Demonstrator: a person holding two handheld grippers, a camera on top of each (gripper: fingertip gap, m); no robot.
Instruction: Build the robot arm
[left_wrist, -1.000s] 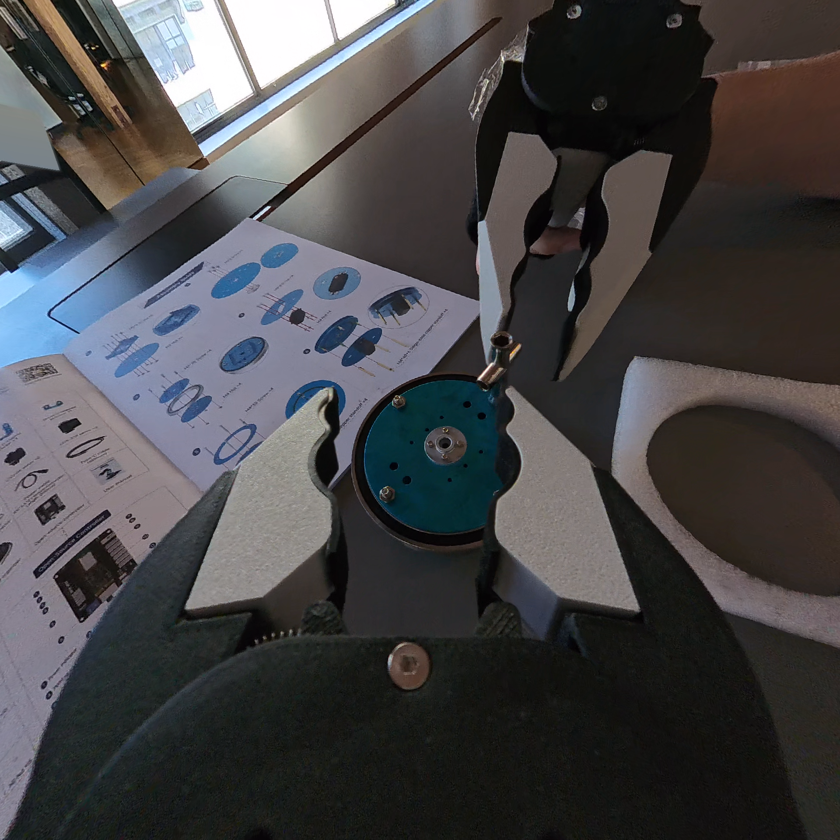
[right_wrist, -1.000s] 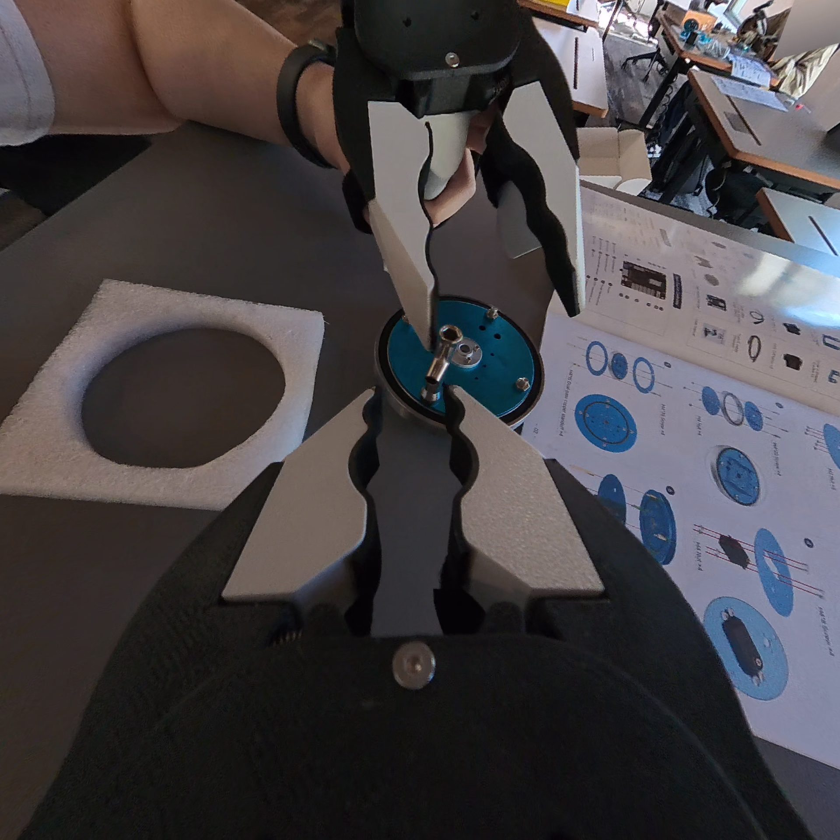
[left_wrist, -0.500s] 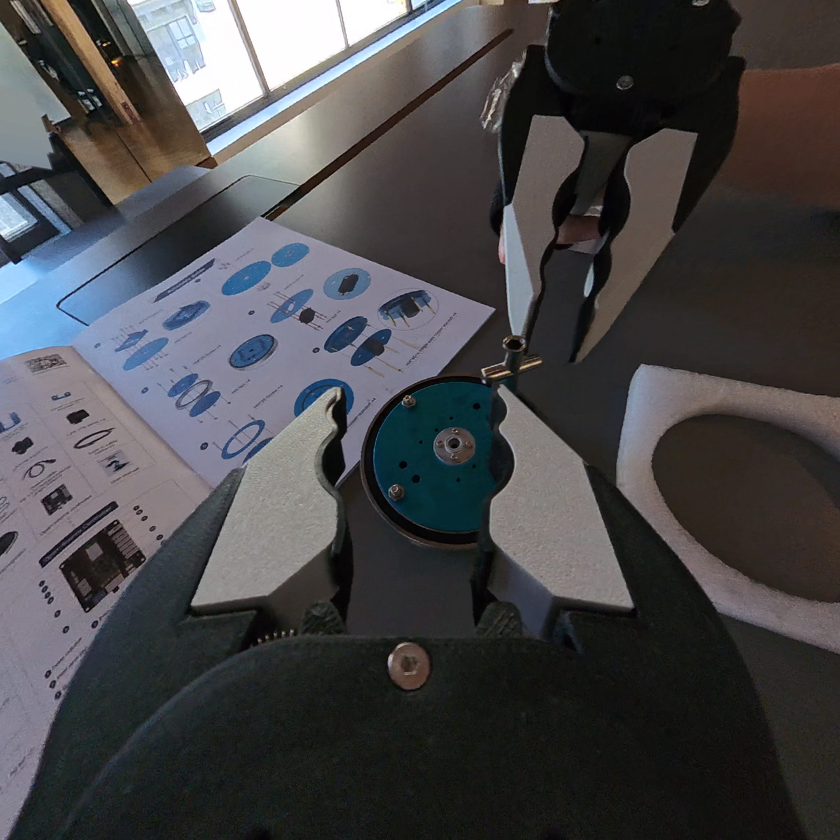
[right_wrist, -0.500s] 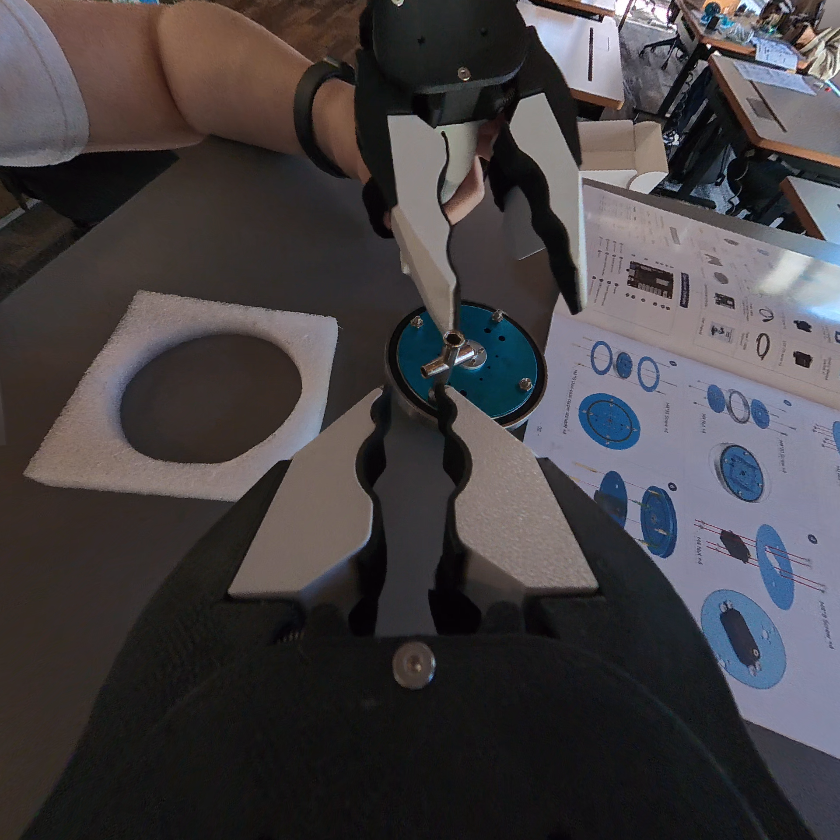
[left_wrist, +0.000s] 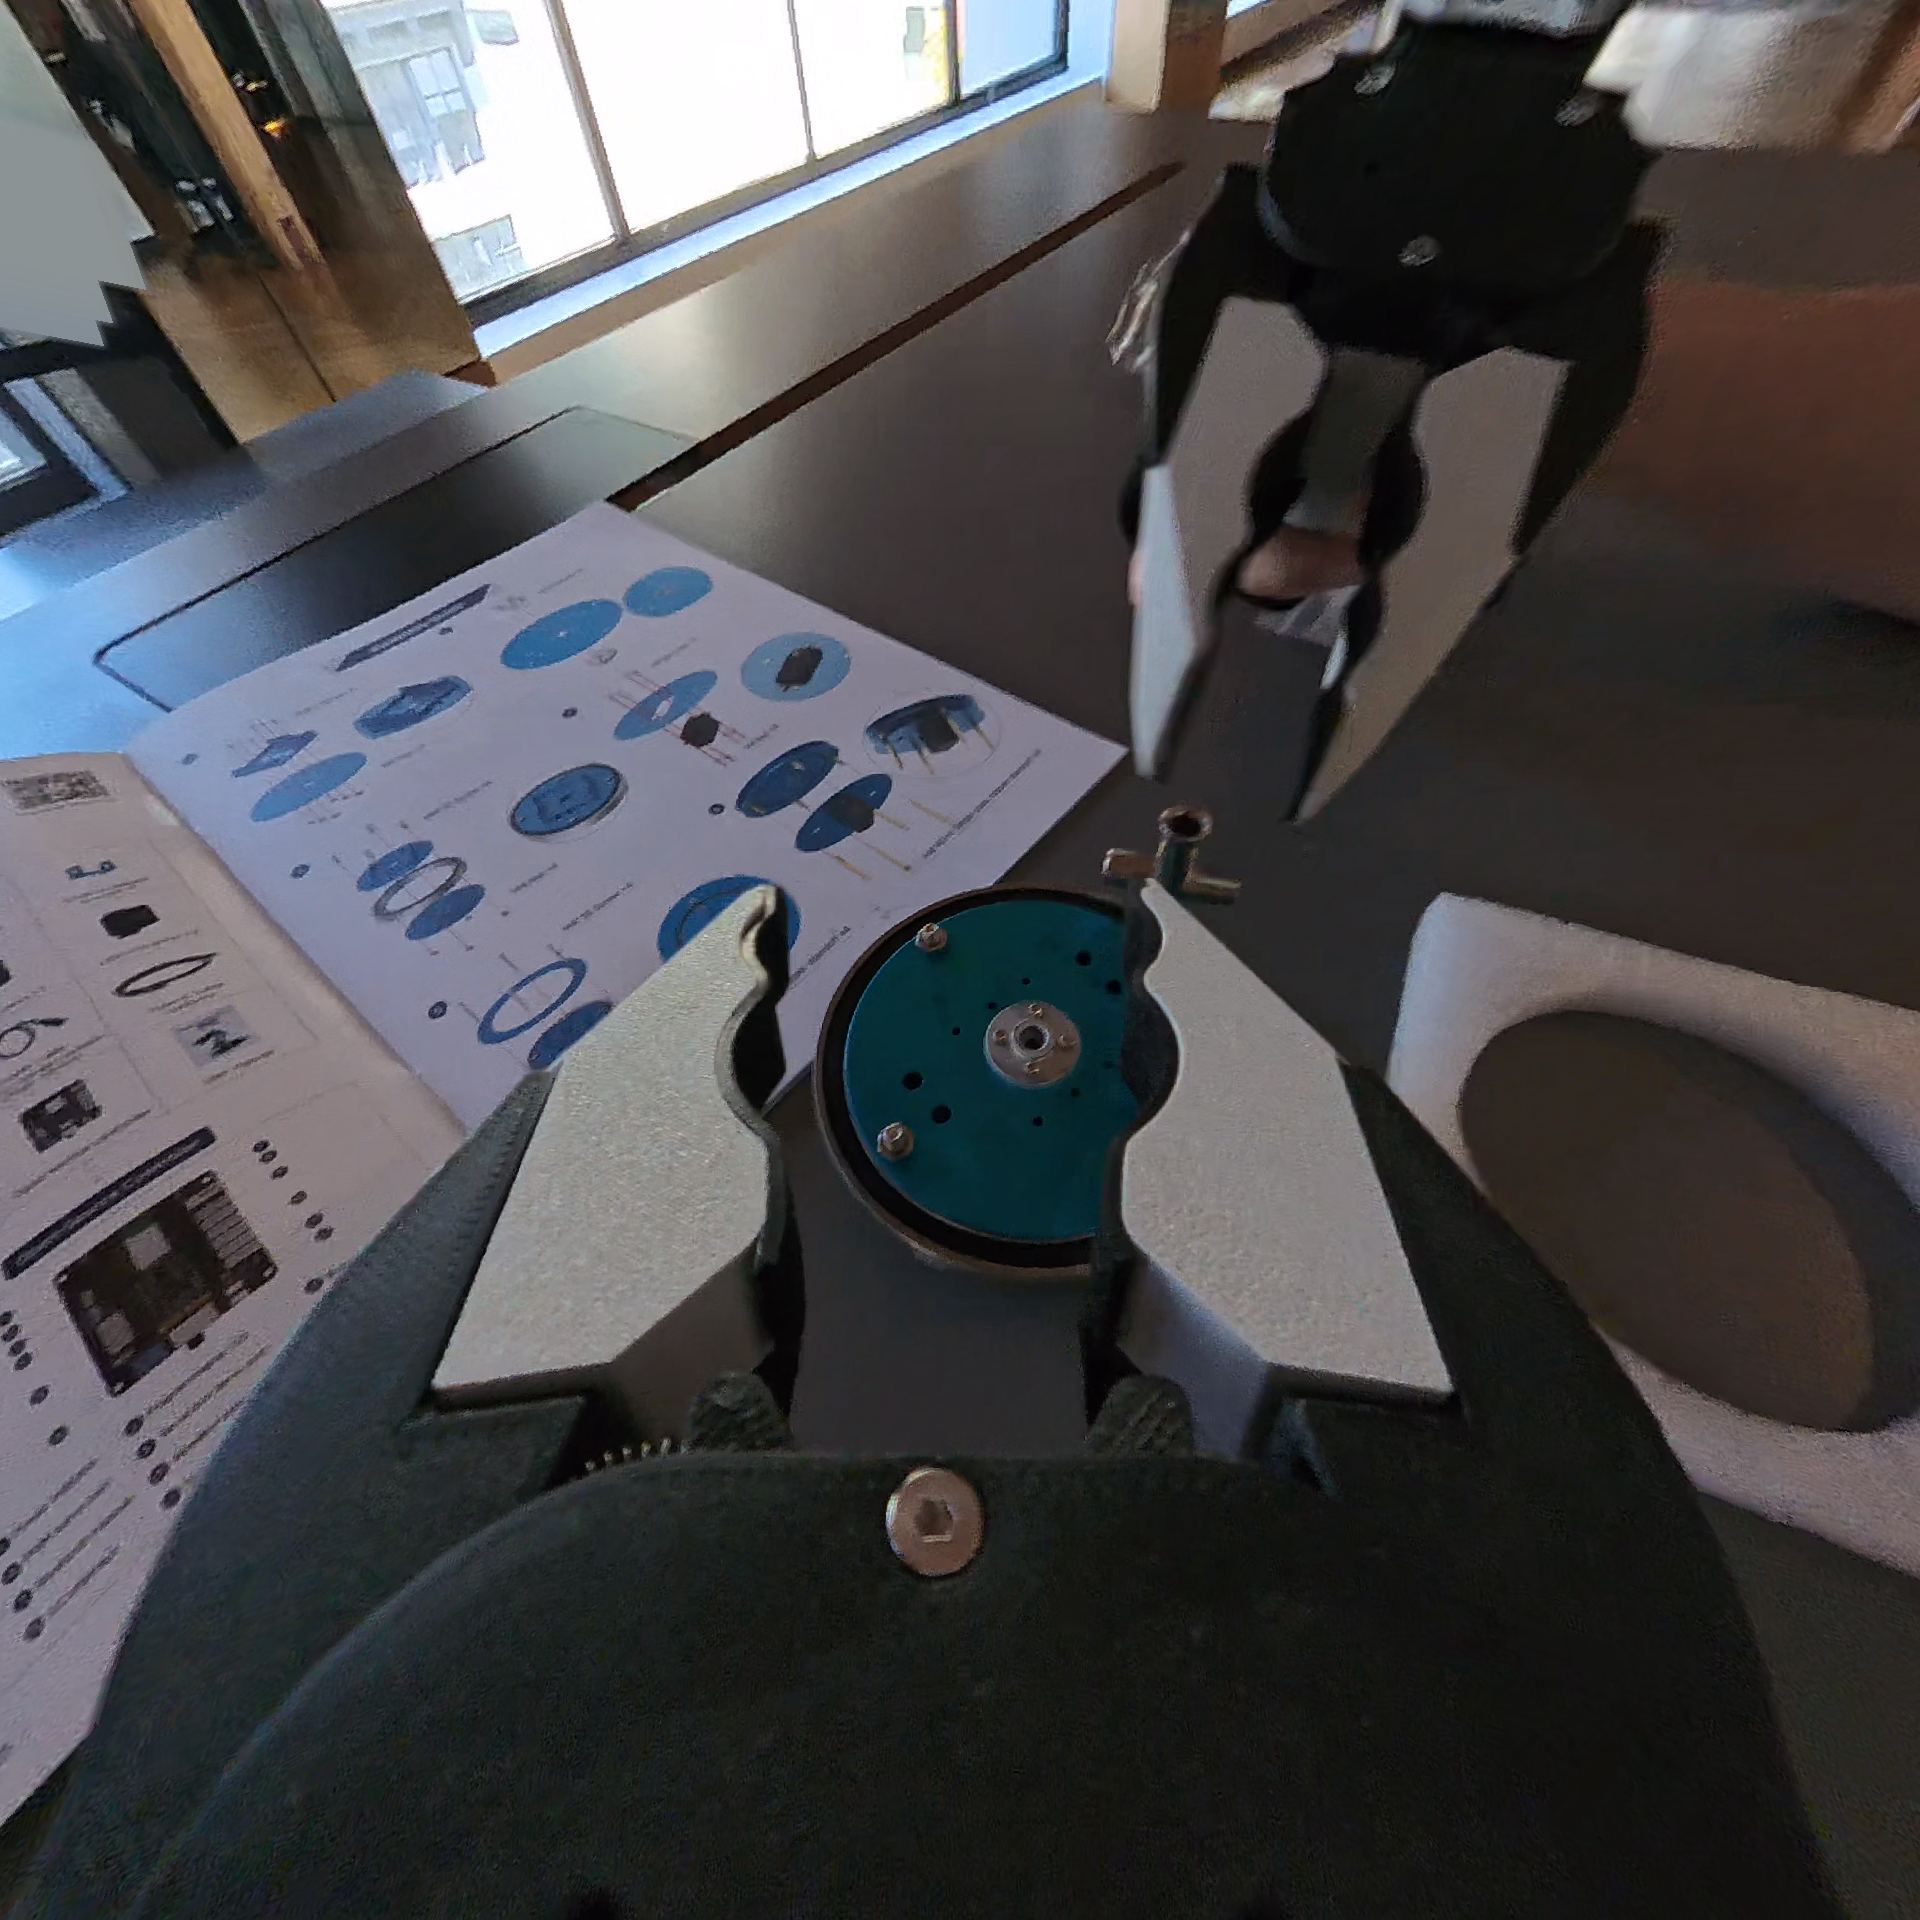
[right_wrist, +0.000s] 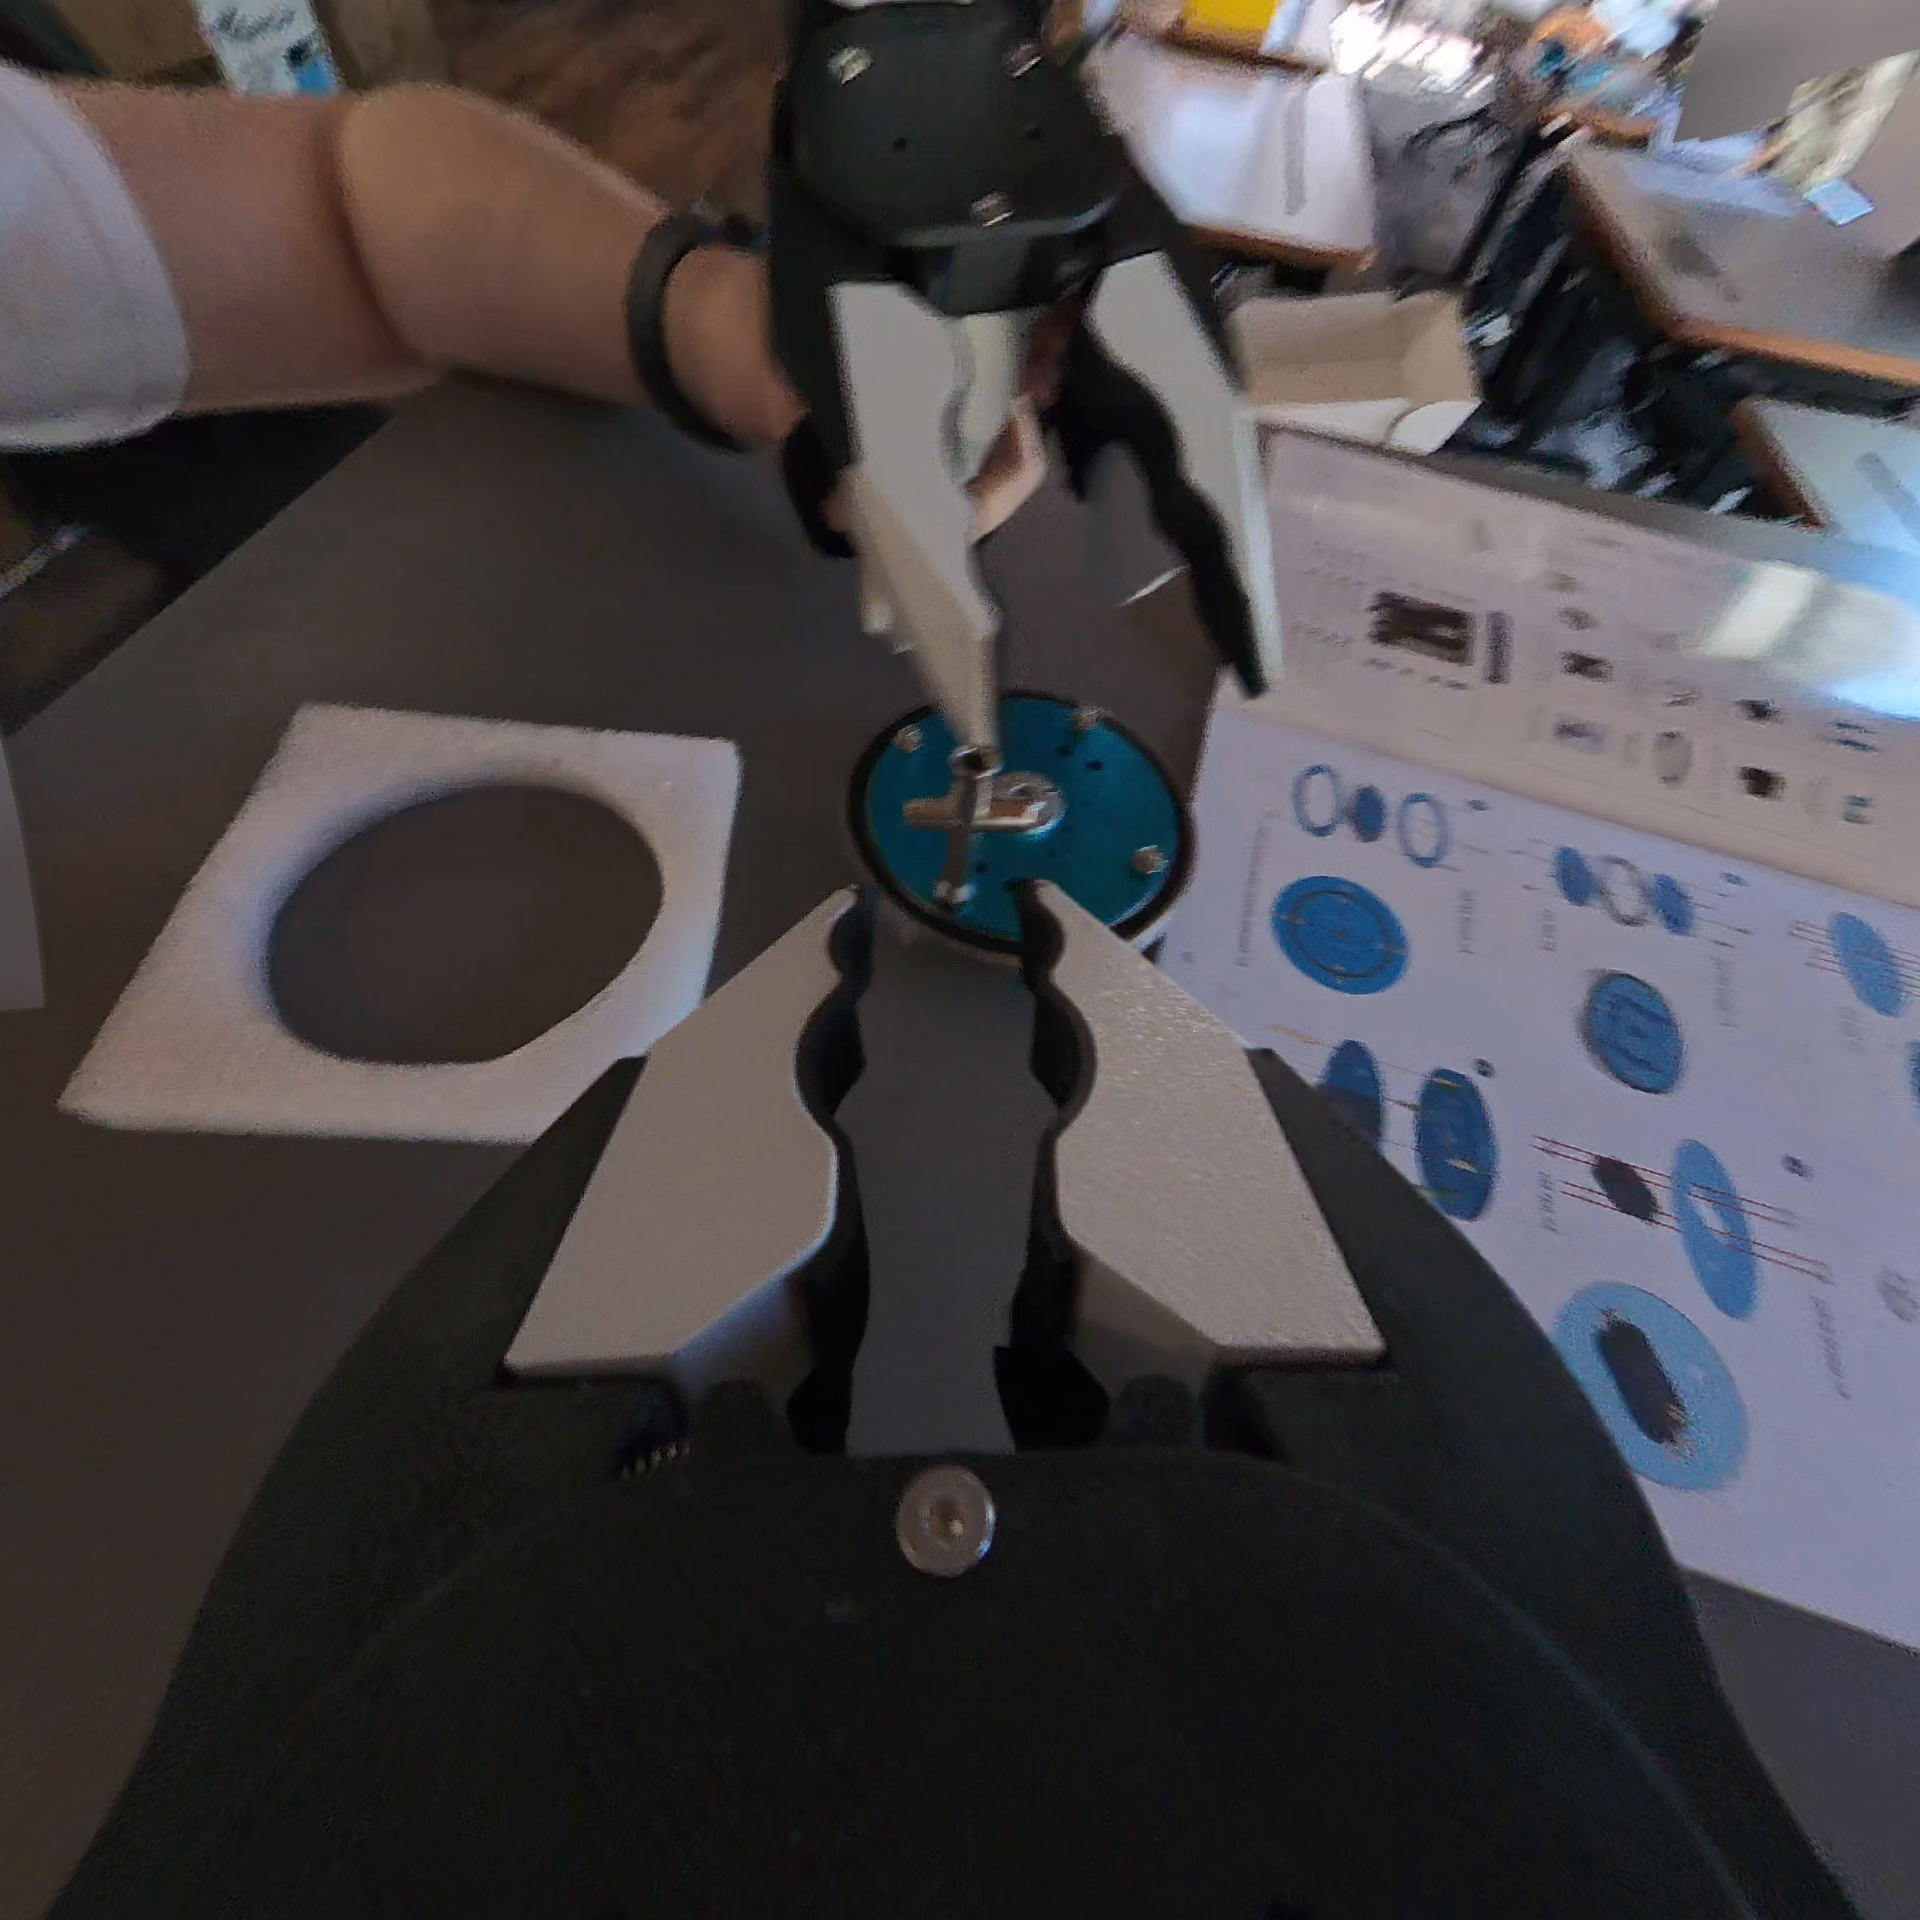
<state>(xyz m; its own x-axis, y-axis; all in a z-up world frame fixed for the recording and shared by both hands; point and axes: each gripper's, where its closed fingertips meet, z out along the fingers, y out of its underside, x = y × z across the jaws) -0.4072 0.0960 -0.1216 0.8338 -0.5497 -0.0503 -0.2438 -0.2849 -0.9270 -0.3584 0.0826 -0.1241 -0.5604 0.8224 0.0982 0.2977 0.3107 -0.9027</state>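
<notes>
A round blue disc (left_wrist: 987, 1070) with a metal hub lies on the dark table. My left gripper (left_wrist: 954, 904) is open and straddles the disc just above it. A small silver cross-shaped tool (left_wrist: 1179, 852) stands at the disc's far rim, against my left gripper's right fingertip (left_wrist: 1153, 914). In the right wrist view the tool (right_wrist: 971, 816) shows over the disc (right_wrist: 1091, 810), under the left gripper (right_wrist: 1112, 707). My right gripper (right_wrist: 943, 891) is open and empty, short of the disc. In the left wrist view it (left_wrist: 1226, 790) hangs above and behind the tool.
A white foam block (left_wrist: 1455, 987) with a round cut-out lies beside the disc, also in the right wrist view (right_wrist: 187, 1039). Printed sheets with blue diagrams (left_wrist: 520, 727) (right_wrist: 1558, 1039) lie on the other side. A person's forearm (right_wrist: 416, 260) reaches in behind the left gripper.
My right gripper has opened, let go of the silver tool and drawn back and up. The tool stays at the disc's rim by my left fingertip. The left gripper stays open.
</notes>
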